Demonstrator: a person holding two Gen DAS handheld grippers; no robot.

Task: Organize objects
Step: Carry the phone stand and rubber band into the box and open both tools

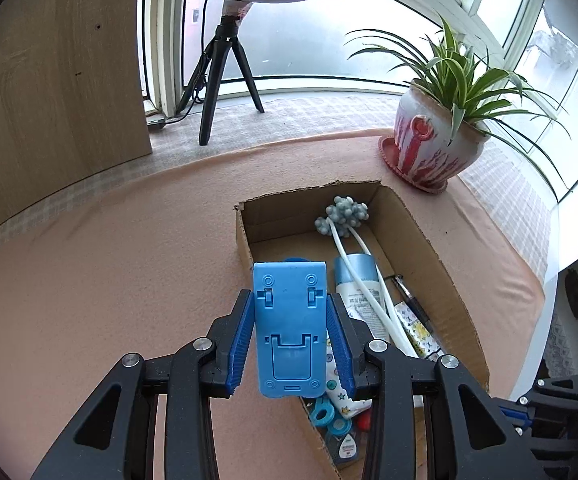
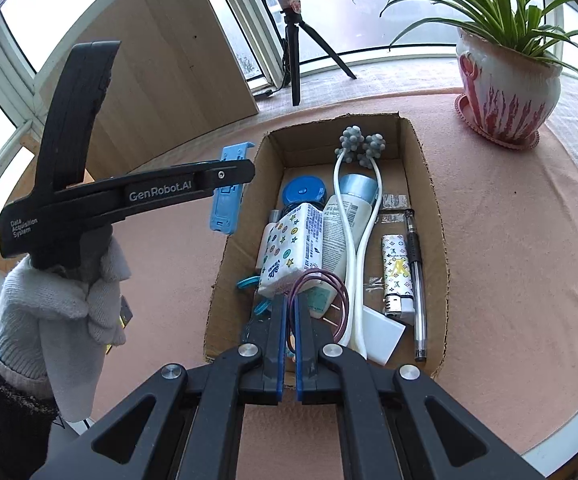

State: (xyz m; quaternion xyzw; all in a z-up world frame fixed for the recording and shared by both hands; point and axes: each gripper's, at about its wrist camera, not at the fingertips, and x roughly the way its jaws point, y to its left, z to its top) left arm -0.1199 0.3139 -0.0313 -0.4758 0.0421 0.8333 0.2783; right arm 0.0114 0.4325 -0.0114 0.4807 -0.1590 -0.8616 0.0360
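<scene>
The left gripper (image 1: 291, 336) clamps a blue folding phone stand (image 1: 289, 330) upright between its pads, above the near left wall of the cardboard box (image 1: 441, 264) just ahead. The right gripper (image 2: 289, 316), fingers nearly together, pinches a purple wire loop (image 2: 329, 286) over the box's near end. Most items already lie inside, so the job looks nearly done; these two remain.

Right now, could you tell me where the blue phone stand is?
The blue phone stand is clamped in the left gripper, held above the pink cloth just left of the cardboard box.
</scene>
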